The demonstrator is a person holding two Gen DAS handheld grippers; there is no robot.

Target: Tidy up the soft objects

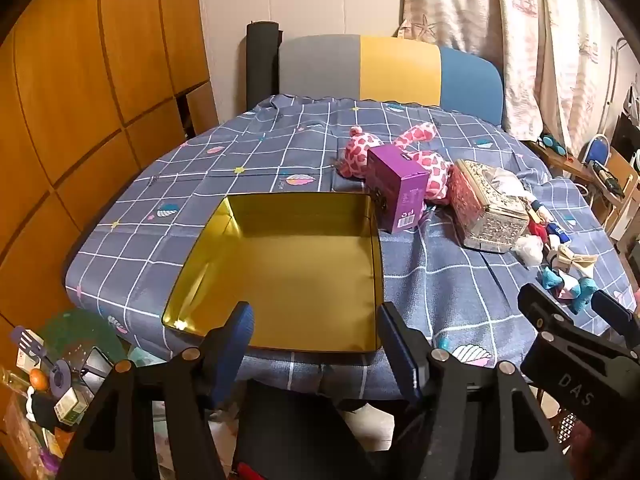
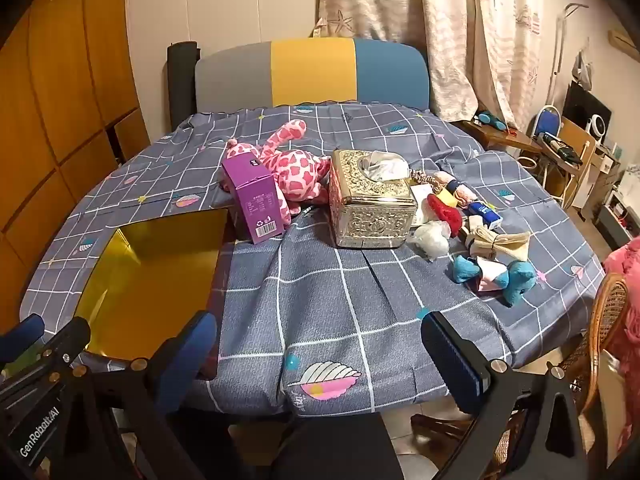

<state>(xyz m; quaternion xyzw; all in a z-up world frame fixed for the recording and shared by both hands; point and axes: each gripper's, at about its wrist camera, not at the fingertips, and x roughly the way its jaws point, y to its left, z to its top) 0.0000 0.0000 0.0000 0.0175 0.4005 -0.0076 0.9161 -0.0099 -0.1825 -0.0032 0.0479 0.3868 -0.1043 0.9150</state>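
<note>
Both grippers' jaws spread, empty, over checked tablecloth (image 2: 340, 300); gold tin (image 1: 296, 264), curtain (image 2: 460, 32) behind; clutter indistinct.

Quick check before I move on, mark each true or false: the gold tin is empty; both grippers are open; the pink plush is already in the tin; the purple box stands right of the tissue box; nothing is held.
1. The gold tin is empty: true.
2. The left gripper and right gripper are open: true.
3. The pink plush is in the tin: false, it lies on the tablecloth behind the purple box.
4. The purple box stands right of the tissue box: false, it stands left of it.
5. Nothing is held: true.
</note>
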